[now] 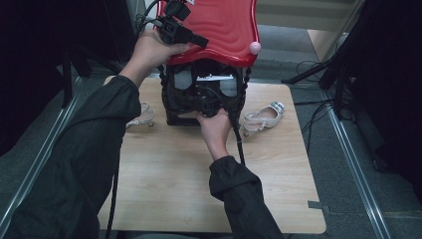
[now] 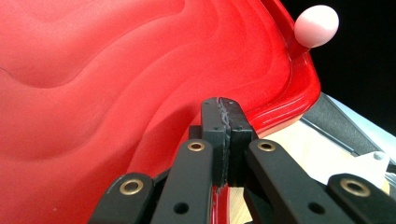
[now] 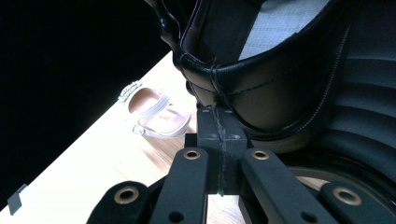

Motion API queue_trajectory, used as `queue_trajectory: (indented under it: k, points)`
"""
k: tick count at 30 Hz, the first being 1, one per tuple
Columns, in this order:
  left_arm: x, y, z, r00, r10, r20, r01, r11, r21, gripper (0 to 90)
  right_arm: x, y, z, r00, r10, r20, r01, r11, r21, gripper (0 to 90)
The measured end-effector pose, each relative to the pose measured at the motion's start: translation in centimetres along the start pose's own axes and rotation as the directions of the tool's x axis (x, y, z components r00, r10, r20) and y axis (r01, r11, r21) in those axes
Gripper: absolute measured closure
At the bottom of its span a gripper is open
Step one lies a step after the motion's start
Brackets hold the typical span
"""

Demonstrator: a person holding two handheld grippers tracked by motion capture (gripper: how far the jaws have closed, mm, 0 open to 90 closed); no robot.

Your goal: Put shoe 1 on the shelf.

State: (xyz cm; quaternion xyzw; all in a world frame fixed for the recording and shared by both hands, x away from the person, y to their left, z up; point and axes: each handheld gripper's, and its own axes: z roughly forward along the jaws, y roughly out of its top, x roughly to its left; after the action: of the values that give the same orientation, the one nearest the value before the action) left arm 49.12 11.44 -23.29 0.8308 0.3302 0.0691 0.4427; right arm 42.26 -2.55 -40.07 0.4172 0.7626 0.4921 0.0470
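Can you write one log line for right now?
left gripper: shut on red lid | right gripper: shut, at black case rim | white sandal on table

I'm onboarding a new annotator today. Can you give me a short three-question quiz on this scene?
1. True or false: the left gripper is shut on the rim of the red lid.
2. How many white sandals lie on the wooden table?
3. What does the right gripper pinch: A) a sandal, B) the black case edge, C) the pink knob?

Key: 1 true. 2 two, the left sandal and the right sandal, one on each side of the case. 3 B.
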Motion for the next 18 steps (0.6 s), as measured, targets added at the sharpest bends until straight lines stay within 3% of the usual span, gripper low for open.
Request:
queue_trajectory:
  k: [9, 12, 16, 18]
  points:
    - [-0.2, -0.1, 0.0, 0.9998, -0.002, -0.018, 0.002, 1.0, -0.005, 90.0, -0.1, -0.3, 1.0, 0.9999, 0.004, -0.011, -0.004, 0.999, 0.033, 90.0]
    - [-0.3, -0.1, -0.1, 0.9997, -0.015, -0.02, 0.014, 0.9999, -0.006, 89.0, 0.3, -0.5, 0.7, 0.9996, -0.027, -0.009, 0.027, 0.998, 0.061, 86.0]
    - [-0.3, -0.2, -0.5, 0.9993, -0.037, -0.001, 0.037, 0.9993, -0.007, 82.5, 0.9, -1.5, -0.1, 0.9979, -0.054, -0.035, 0.056, 0.996, 0.063, 83.1]
    - [-0.4, -0.3, -0.6, 0.9987, -0.05, 0.008, 0.049, 0.9986, 0.017, 74.1, 1.0, -1.8, -0.6, 0.997, -0.059, -0.05, 0.062, 0.996, 0.059, 80.7]
